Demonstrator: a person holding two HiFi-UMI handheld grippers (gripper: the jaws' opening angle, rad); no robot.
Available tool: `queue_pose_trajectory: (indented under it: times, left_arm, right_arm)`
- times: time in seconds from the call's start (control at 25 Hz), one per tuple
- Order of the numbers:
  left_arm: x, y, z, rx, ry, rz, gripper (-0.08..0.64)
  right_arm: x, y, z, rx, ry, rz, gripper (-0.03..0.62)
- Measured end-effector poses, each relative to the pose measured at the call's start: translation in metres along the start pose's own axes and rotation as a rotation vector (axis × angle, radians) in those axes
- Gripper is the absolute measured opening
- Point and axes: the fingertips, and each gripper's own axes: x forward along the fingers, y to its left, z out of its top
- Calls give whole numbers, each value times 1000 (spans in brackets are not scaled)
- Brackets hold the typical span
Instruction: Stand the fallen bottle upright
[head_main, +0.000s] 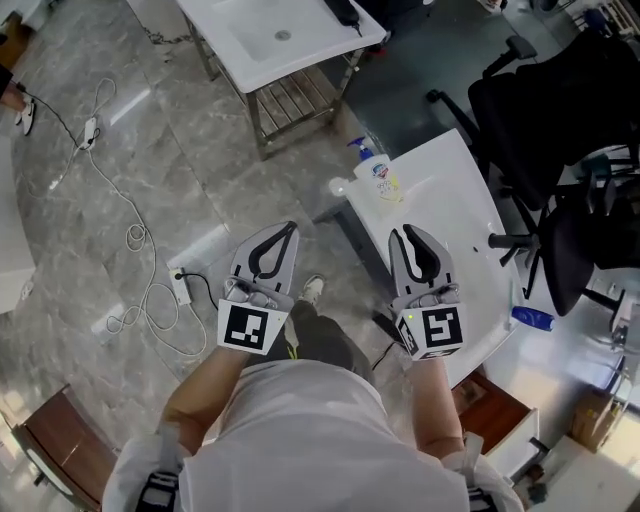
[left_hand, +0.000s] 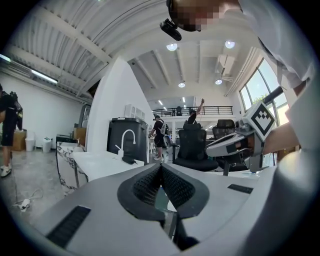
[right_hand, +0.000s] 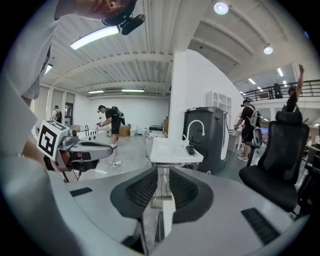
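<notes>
On the far corner of the white desk (head_main: 455, 215), the clear plastic pump bottle with a blue nozzle and yellow label (head_main: 381, 178) lies on its side. The left hand-held gripper (head_main: 289, 229) is clenched on nothing above the grey marble floor (head_main: 120, 150). The right hand-held gripper (head_main: 404, 233) is also clenched and empty, near the bottle.

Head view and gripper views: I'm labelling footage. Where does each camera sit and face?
Head view: on the person's head, facing steeply down at the fallen bottle; forearms, left tongs, right tongs show.
Left gripper view: on the left tongs, facing along shut jaws; right tongs show.
Right gripper view: on the right tongs, facing along shut jaws; left tongs show.
Both share the sink stand.
</notes>
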Motion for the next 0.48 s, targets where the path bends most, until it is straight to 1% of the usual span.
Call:
queue_pose_trajectory:
  times: [0.04,0.08,0.2,0.28,0.48]
  left_arm:
    - [3,2,-3,-8,-2,5,17]
    - [6,5,-6,-16,-3,10,17]
    - [14,16,-14,-33,1,26,17]
    - [19,23,-19,-44,3,37,17]
    - [25,43,-35,-64,19,75,17]
  right_arm:
    - [8,-1,-1,-7,12,17,73]
    - [17,-2,-3,-12,25,32,141]
    - [42,-9,-8,-33,72,59,206]
    - [60,-13,-13,-56,107,79,232]
    - [102,-21,-26,-98,204,134,244]
